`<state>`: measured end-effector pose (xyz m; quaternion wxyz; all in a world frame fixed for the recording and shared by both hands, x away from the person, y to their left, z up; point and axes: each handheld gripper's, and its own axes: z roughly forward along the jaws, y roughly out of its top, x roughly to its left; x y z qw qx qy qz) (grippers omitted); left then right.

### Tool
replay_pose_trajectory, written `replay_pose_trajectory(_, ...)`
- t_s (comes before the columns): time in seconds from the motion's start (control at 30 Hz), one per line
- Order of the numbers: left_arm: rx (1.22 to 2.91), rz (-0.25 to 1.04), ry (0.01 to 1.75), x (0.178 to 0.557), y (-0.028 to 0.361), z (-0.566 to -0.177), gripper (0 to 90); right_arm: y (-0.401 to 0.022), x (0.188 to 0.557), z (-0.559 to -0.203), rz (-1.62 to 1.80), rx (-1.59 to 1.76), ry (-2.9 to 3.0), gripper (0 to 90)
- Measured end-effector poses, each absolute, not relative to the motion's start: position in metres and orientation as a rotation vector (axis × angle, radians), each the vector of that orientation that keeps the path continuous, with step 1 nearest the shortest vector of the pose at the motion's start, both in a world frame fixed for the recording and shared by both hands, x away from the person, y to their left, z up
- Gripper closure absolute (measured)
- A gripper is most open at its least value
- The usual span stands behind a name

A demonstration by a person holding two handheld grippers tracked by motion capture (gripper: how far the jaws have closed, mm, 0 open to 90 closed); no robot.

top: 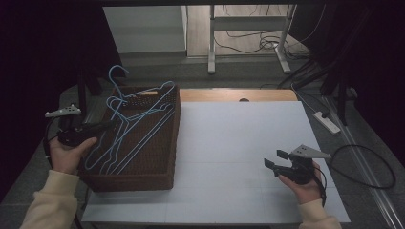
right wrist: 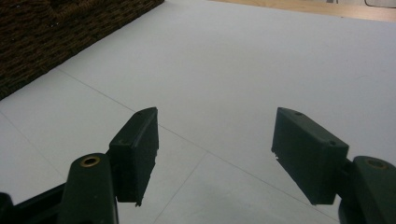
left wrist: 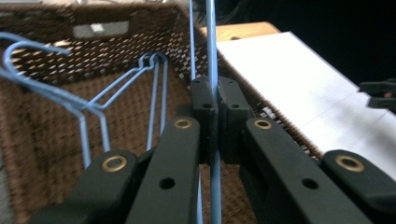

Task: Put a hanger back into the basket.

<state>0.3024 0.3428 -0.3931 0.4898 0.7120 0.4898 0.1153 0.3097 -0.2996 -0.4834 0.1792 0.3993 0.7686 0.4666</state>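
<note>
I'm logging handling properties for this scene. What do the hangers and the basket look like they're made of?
Hangers: thin wire with a smooth light-blue coating, probably plastic over metal, judging by the slim even rods and twisted necks. The left hand-held gripper is shut on one rod.
Basket: dark brown woven wicker or rattan, matte; the crisscross weave shows on its walls. Natural or synthetic, I can't tell.
</note>
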Motion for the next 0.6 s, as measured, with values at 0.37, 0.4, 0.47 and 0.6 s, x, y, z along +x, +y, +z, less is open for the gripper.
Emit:
replay_pose_trajectory(0.37, 1.827, 0.260, 1.275, 0.320, 0.329, -0.422, 86.6, -0.299, 0.310, -0.484, 1.309, 1.128, 2.179, 32.3)
replay_pose_trajectory(0.4, 1.841, 0.263, 1.282, 0.321, 0.327, -0.424, 86.6, -0.299, 0.310, -0.484, 1.308, 1.127, 2.181, 32.3)
replay_pose_trajectory(0.47, 1.870, 0.263, 1.306, 0.326, 0.323, -0.431, 86.6, -0.299, 0.310, -0.484, 1.307, 1.127, 2.181, 32.3)
replay_pose_trajectory(0.6, 1.906, 0.249, 1.332, 0.333, 0.317, -0.443, 86.6, -0.299, 0.310, -0.485, 1.307, 1.128, 2.183, 32.3)
